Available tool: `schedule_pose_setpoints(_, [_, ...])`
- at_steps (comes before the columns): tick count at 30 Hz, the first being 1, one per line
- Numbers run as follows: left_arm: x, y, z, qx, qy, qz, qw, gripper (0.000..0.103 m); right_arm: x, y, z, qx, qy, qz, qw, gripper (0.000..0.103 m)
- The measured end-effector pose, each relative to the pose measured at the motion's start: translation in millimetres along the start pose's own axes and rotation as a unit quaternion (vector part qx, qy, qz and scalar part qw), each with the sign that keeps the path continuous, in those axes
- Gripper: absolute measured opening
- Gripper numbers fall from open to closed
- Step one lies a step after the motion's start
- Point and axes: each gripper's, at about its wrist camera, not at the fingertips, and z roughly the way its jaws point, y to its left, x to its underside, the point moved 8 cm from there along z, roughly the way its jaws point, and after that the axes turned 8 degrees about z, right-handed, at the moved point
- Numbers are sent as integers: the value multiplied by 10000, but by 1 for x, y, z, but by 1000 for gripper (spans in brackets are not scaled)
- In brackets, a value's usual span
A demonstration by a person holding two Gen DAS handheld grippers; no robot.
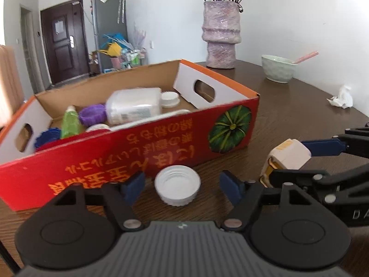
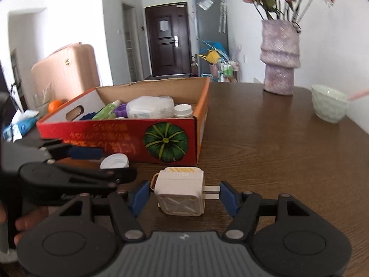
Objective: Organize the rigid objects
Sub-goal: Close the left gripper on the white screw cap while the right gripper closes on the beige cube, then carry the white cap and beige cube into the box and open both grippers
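A white screw cap (image 1: 177, 188) lies open side up on the brown table, just in front of the red cardboard box (image 1: 143, 152). My left gripper (image 1: 182, 188) is open with a blue pad on each side of the cap, not touching it. A white plug adapter (image 2: 181, 192) lies on the table with its prongs pointing right. My right gripper (image 2: 184, 196) is open around it; the pads stand close to its sides. The adapter also shows in the left wrist view (image 1: 287, 155). The box (image 2: 129, 138) holds a white plastic bottle (image 1: 133, 105), a green bottle, purple and blue caps.
A lilac vase (image 1: 221, 37) with dried flowers stands at the back of the table. A pale green bowl (image 1: 278, 68) with a pink spoon sits to its right. A crumpled tissue (image 1: 341, 98) lies at the far right. A pink suitcase (image 2: 66, 69) stands beyond the box.
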Motion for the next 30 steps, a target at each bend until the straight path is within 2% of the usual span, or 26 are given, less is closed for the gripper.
schedule_pose_setpoints(3, [2, 3, 1, 3, 27, -131, 9999, 41, 0, 3, 2, -34, 32, -89, 9999, 66])
schedule_pose_setpoints(11, [14, 12, -20, -277, 75, -285, 9992, 41, 3, 14, 19, 145, 146, -359, 9991, 65])
schedule_pose_setpoints(16, [24, 12, -63, -387, -131, -417, 9983, 41, 6, 20, 13, -107, 185, -280, 9994, 64])
schedule_pose_setpoints(23, [40, 8, -121, -591, -316, -447, 9968, 41, 25, 31, -26, -327, 31, -167, 9993, 64])
schedule_pose_setpoints(30, [37, -3, -160, -665, -579, -332, 9955, 41, 47, 53, -73, -636, -74, -244, 9976, 64])
